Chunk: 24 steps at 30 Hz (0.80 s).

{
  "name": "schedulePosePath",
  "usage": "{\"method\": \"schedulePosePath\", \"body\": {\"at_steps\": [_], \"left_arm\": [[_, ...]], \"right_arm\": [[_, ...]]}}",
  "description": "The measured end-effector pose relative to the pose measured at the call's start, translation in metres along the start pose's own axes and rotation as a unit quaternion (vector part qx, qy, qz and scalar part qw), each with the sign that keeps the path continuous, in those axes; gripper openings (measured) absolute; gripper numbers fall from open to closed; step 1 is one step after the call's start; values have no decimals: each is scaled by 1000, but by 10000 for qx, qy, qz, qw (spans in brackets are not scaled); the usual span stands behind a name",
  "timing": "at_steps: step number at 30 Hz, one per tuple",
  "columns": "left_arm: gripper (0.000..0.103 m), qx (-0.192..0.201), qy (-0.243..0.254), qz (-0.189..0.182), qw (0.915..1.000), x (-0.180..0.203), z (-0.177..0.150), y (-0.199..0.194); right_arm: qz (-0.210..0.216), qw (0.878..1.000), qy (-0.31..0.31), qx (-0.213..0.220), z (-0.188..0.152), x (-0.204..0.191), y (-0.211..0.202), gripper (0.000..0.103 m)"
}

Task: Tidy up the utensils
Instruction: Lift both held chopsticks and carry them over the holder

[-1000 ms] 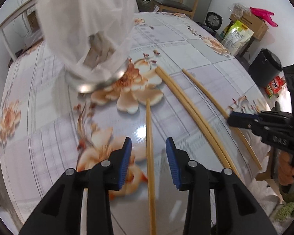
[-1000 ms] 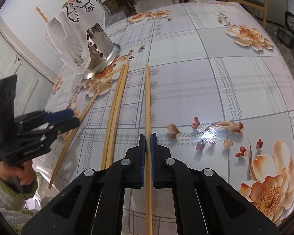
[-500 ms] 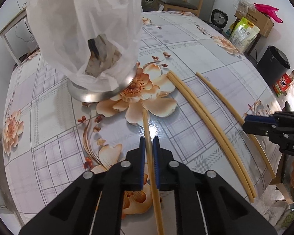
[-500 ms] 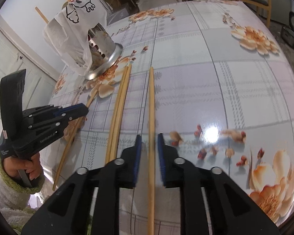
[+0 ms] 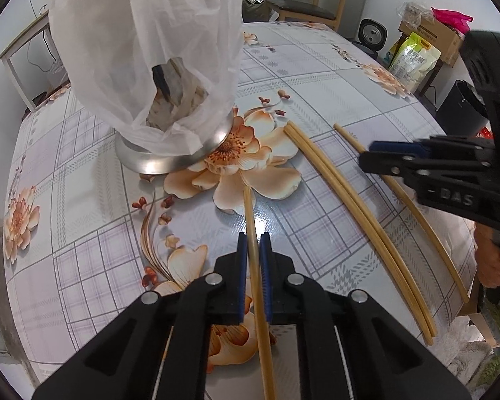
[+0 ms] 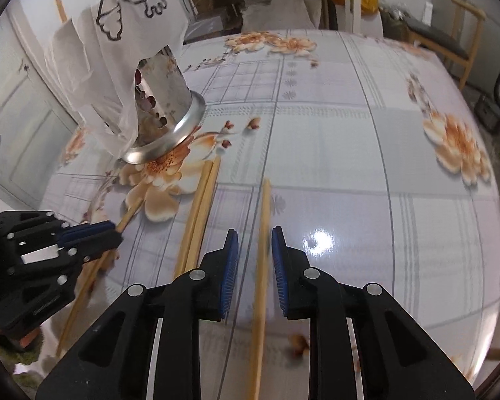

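Observation:
Several bamboo chopsticks lie on the floral tablecloth. My left gripper [image 5: 251, 263] is shut on one chopstick [image 5: 250, 213], whose tip points toward the steel utensil holder [image 5: 170, 160] draped in a white plastic bag [image 5: 143, 43]. A pair of chopsticks [image 5: 350, 206] and a single one [image 5: 413, 206] lie to its right. My right gripper [image 6: 254, 263] is open, its jaws on either side of the single chopstick [image 6: 265, 206] without touching it. The holder [image 6: 165, 106] stands at the far left in the right wrist view. The left gripper [image 6: 83, 233] also shows there.
The table [image 6: 350, 133] runs far and right; its near edge is close to both grippers. A wooden chair [image 5: 303, 3], boxes and bags [image 5: 416, 56] and a black bin [image 5: 460, 106] stand beyond the table. A white door [image 6: 13, 113] is at the left.
My right gripper has opened and let go of its chopstick, which lies on the table. My left gripper has closed on its chopstick and moved nearer the holder.

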<state>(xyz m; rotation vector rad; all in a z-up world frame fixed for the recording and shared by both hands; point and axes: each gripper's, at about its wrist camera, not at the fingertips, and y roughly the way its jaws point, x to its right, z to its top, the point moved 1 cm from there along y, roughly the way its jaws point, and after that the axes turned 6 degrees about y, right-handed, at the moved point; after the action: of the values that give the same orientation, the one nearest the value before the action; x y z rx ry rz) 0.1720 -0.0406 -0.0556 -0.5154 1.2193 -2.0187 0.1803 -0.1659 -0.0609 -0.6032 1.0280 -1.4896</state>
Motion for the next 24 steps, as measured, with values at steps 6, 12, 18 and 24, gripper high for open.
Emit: {"method": "schedulePosePath", "body": {"at_steps": [6,12,18,24], "left_arm": [[7,53,-19,-15,10000,-1,-1,-2],[7,71,-14,34,10000,0,-2,-2],[7,101,-109,71,9999,1,-3,-3],[6,82,-567,-294,9979,-13,-2,-5]], "right_arm": [[-330,9992,-160,129,2,-5,3,4],[87,9987,440,240,5,14,-14,4],[471,9933,795,688,12,27,-59,4],[873,9855,1040,1017,16,36,-94,4]]}}
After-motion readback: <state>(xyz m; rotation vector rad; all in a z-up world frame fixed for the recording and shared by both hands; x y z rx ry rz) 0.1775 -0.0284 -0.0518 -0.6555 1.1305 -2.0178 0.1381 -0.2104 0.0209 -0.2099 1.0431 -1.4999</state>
